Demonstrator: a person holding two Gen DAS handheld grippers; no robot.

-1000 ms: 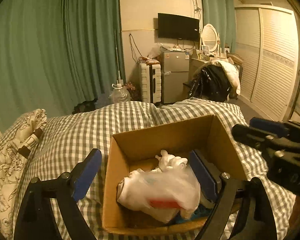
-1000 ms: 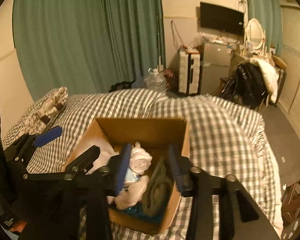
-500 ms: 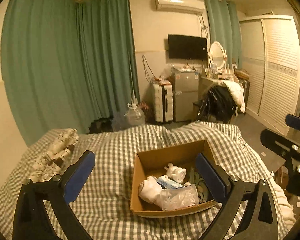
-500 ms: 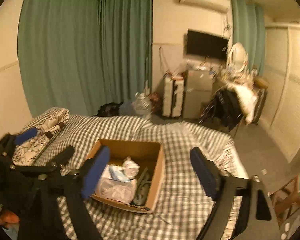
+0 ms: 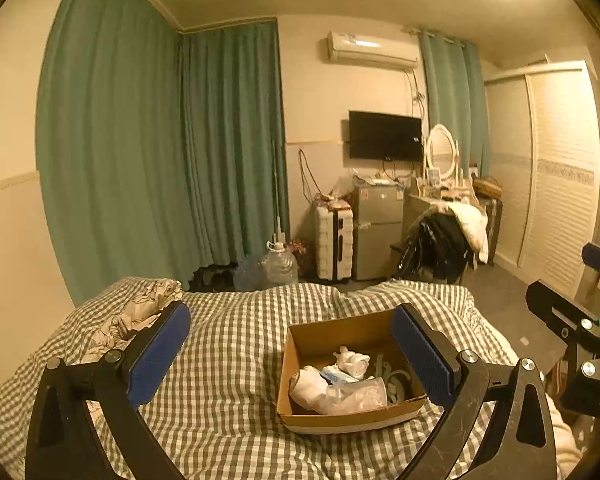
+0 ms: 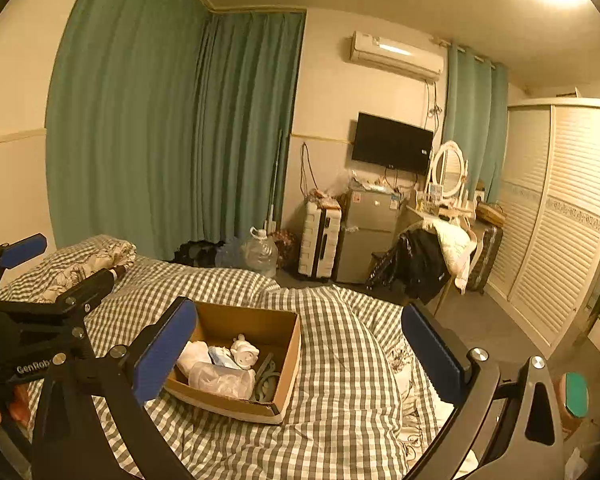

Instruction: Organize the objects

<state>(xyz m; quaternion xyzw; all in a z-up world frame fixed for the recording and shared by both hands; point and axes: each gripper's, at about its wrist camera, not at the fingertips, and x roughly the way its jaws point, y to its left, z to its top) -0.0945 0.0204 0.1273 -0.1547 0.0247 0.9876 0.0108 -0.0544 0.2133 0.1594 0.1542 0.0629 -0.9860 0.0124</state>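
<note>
An open cardboard box sits on the checked bed. Inside lie a white plush toy, a clear plastic bag, a white bundle and a grey-green strap. My left gripper hangs above and behind the box, open and empty. My right gripper is held back over the bed to the right of the box; its jaws are opening with nothing between them. Each gripper shows at the edge of the other's view.
The checked duvet covers the bed, with a floral pillow at its far left. Beyond the bed stand a water jug, a white suitcase, a small fridge, a clothes-laden chair and a louvred wardrobe.
Both grippers have pulled back and up from the box, which now looks small and far. The right jaws, narrow around the plush toy before, have spread wide and left it in the box.
</note>
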